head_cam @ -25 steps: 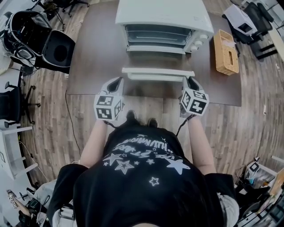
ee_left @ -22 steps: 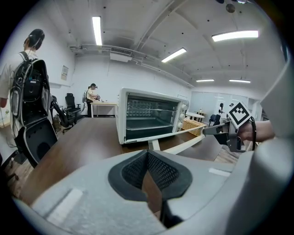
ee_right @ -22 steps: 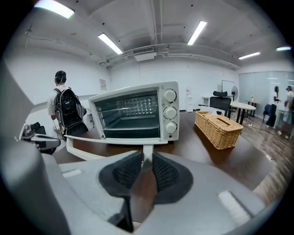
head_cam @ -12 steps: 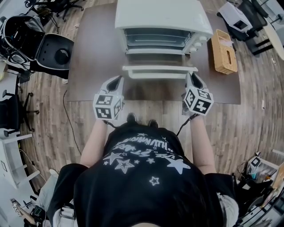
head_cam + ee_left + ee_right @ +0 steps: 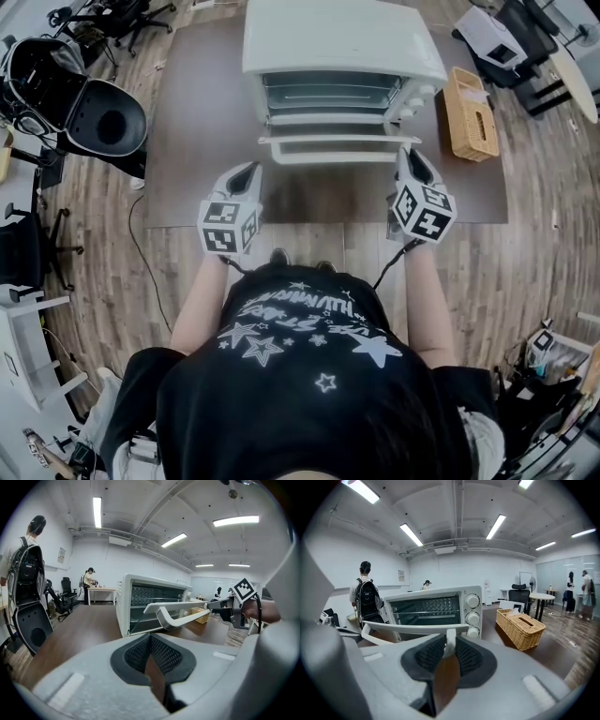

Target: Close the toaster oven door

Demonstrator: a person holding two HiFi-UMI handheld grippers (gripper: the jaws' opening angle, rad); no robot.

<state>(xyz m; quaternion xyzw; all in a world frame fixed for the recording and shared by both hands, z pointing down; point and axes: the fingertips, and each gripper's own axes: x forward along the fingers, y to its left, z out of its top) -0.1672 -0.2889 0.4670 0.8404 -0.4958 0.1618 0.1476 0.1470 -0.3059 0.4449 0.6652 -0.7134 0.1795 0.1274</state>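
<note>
Closest to us, the left gripper (image 5: 249, 172) hangs over the near edge of the dark brown, matte table (image 5: 202, 112). Its black meshed pads are pressed together at the tips with nothing in them, and it sits just left of the door, not touching it. On the other side, the right gripper (image 5: 406, 161) has its jaws pinched on the white handle (image 5: 449, 641), taking the short upright post at the handle's right end between its pads. That handle is a smooth, rounded bar bowed out from the door (image 5: 330, 141), a flat white-framed panel with a glass pane. The door is hinged along its bottom edge and stands half raised, tilted, with its free edge toward us. Its long axis runs left to right across the table. Behind it the toaster oven (image 5: 342, 37) is a boxy, glossy white shell whose open mouth faces us, showing a wire rack (image 5: 425, 605) and three round knobs (image 5: 472, 602) stacked on its right. Further right a woven wicker basket (image 5: 472, 112) sits apart from it.
</note>
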